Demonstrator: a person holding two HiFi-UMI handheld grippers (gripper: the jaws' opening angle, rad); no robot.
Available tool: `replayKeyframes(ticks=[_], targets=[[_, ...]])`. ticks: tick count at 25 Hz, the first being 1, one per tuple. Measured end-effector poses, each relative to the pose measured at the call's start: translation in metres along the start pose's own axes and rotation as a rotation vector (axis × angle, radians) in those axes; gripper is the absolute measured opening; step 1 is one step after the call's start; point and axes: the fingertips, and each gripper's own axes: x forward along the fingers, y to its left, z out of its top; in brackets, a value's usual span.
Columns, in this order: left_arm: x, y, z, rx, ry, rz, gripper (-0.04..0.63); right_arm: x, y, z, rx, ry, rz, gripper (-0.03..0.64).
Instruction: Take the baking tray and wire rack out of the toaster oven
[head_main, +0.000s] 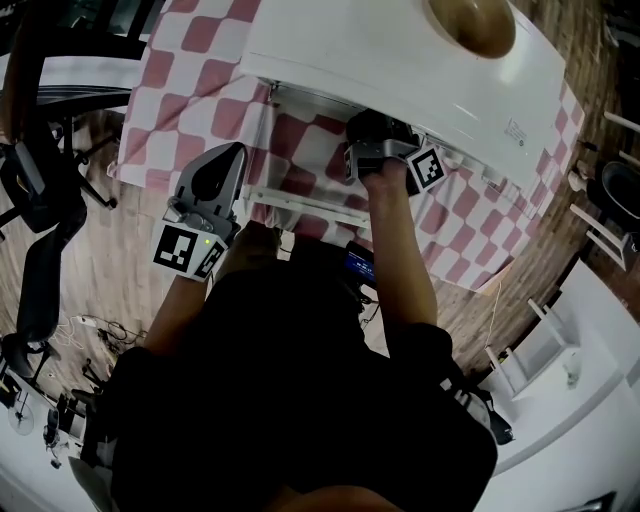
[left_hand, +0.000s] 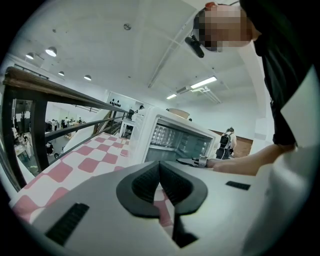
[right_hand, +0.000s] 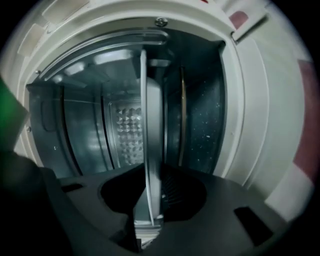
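The right gripper (right_hand: 150, 200) is clamped on the near rim of the baking tray (right_hand: 150, 125), which sits inside the toaster oven (head_main: 400, 70) cavity. From the pads the tray's long axis runs straight back toward the far wall, and it shows edge-on in the right gripper view (the gripper appears rolled relative to it). Withdrawal should follow that axis, toward the person and out of the mouth. The left gripper (head_main: 212, 190), fingers together and empty, hangs left of the oven, so the right is nearer.
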Motion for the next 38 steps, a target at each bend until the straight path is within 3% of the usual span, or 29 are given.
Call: replayKeyframes(ticks=[11,24,38], targets=[[-0.010,-0.014,0.004,0.016,-0.003,-0.031,-0.006,-0.018,-0.002,-0.008,0.033,-0.004,-0.002,0.074],[-0.074,-0.034,0.003,0.052,-0.034,-0.084,-0.006,-0.130,-0.006,-0.065,0.096,-0.012,-0.040,0.072],[-0.139,-0.057,0.022,0.089,-0.118,-0.132,-0.006,-0.240,0.021,-0.118,0.081,0.018,-0.043,0.075]])
